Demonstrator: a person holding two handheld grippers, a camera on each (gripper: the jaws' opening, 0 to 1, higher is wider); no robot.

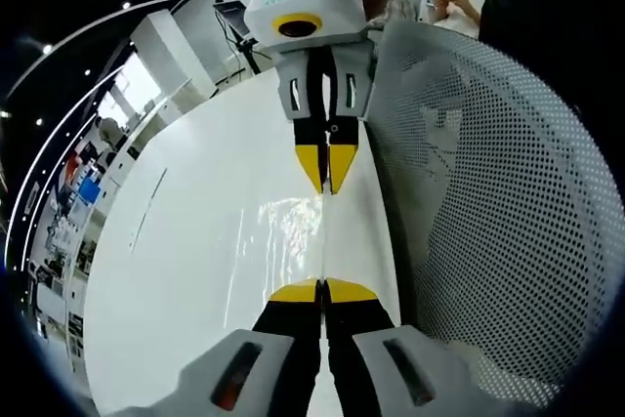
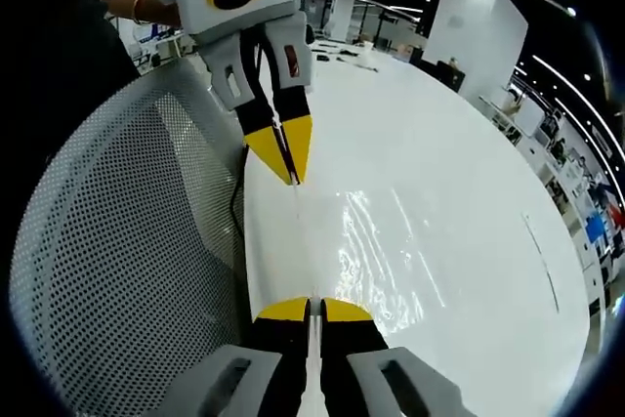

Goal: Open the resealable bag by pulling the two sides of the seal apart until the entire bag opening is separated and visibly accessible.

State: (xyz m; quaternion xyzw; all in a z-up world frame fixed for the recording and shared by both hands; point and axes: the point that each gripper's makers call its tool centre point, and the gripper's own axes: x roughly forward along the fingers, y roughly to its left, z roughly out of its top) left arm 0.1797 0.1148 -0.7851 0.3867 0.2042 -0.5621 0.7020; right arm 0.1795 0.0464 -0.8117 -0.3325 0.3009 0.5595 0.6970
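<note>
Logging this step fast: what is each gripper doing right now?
Left gripper: shut on the clear bag.
Right gripper: shut on the same bag's edge, facing the left.

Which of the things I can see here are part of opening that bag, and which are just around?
Part of the job:
- clear resealable bag, held taut
- left gripper, shut on its edge
- right gripper, shut on the opposite edge

Just around:
- white table
- perforated white chair back
- shelves in the background

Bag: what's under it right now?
Through the clear bag, the white table shows beneath. The pinched seal edge hides behind both grippers' fingers; the mesh chair back stands beside.
</note>
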